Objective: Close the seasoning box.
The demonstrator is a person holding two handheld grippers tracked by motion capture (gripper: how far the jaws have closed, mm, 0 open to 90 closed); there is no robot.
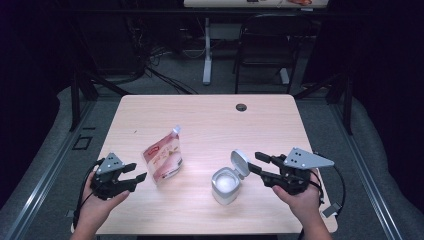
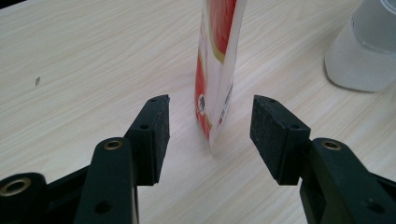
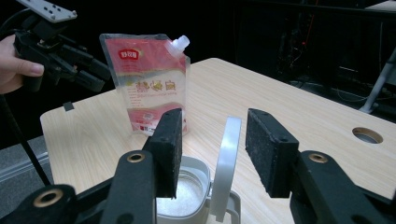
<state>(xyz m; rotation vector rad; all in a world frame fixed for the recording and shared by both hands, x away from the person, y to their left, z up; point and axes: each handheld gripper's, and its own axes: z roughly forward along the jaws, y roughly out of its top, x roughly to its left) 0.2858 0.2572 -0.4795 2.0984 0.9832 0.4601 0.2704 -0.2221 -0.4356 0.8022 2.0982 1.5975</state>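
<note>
A red-and-white spouted pouch (image 1: 163, 157) stands upright on the wooden table (image 1: 210, 120). My left gripper (image 1: 136, 173) is open just left of it; in the left gripper view the pouch's thin edge (image 2: 215, 84) stands between the jaws, untouched. A white container (image 1: 225, 186) with white contents stands front centre, its hinged lid (image 1: 241, 164) flipped up. My right gripper (image 1: 256, 163) is open beside that lid. In the right gripper view the raised lid (image 3: 225, 163) stands edge-on between the open jaws, with the pouch (image 3: 149, 79) and the other gripper (image 3: 100, 77) beyond.
A round cable hole (image 1: 241, 107) sits near the table's far edge. Beyond the table stand a black chair (image 1: 265, 47) and a white desk leg (image 1: 207, 50) with cables on the floor. Dark floor surrounds the table.
</note>
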